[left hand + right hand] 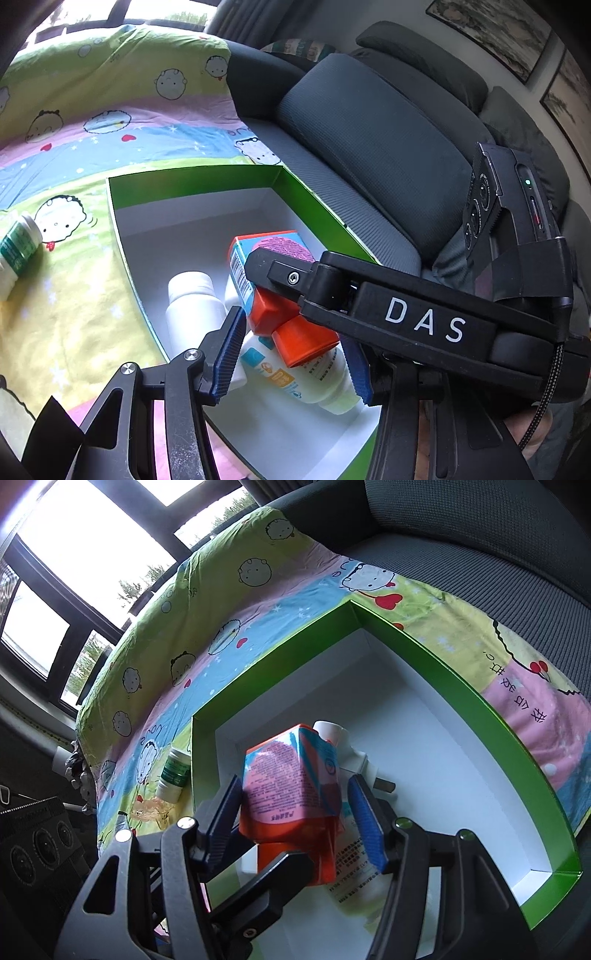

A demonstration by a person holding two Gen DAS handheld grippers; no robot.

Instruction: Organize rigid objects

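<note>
You are hovering your right gripper (293, 806), jaws spread loosely around the orange carton (290, 786) low in the frame, over the green box (461, 679). Your left gripper (291, 360) is gaping open above the orange-capped bottle (310, 363). One green-labelled bottle (16, 251) is lying outside, far left.

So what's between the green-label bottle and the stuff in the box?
The box's green wall, seen in the right wrist view; the green-label bottle lies outside on the cartoon sheet.

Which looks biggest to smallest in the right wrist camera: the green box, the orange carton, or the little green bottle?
1. green box
2. orange carton, though it sits nearest the camera, which inflates it
3. green bottle, lying outside the box and farther away

The right gripper is open around the carton.
</note>
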